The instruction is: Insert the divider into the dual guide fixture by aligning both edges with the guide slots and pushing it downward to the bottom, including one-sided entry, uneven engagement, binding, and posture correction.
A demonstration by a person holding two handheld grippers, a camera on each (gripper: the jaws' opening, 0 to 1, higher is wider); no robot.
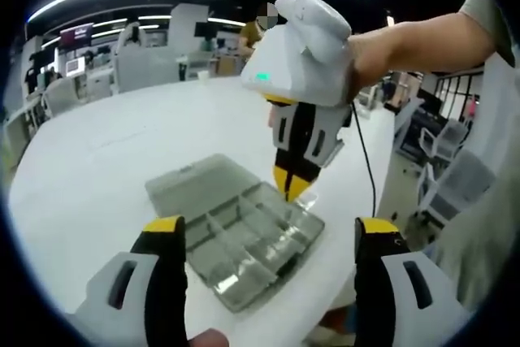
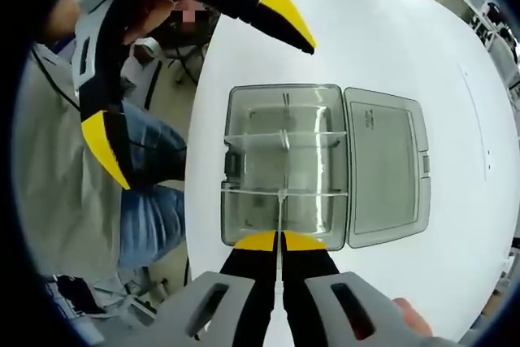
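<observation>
Pinching a thin clear divider (image 2: 281, 225) edge-on, the right gripper (image 2: 279, 241) has its yellow-tipped jaws closed together on the plate, which hangs over the near end of the open clear compartment box (image 2: 244, 111). The divider's lower edge appears to sit at or just inside the near compartment; whether both edges have entered their slots cannot be told. Two cross dividers (image 2: 284, 137) already stand in the box, and its hinged lid (image 2: 386, 168) lies flat beside it on the white table (image 2: 406, 30).

The left gripper (image 1: 268, 241) hovers near the box with its jaws wide apart, holding nothing and touching nothing.

Risks, as judged:
- One edge catching first, so the plate cocks and binds when pushed down.
- The unrestrained box sliding or tipping under an off-centre push, since the left gripper is not bracing it.
- The thin plate flexing or slipping in the narrow grip under force.
</observation>
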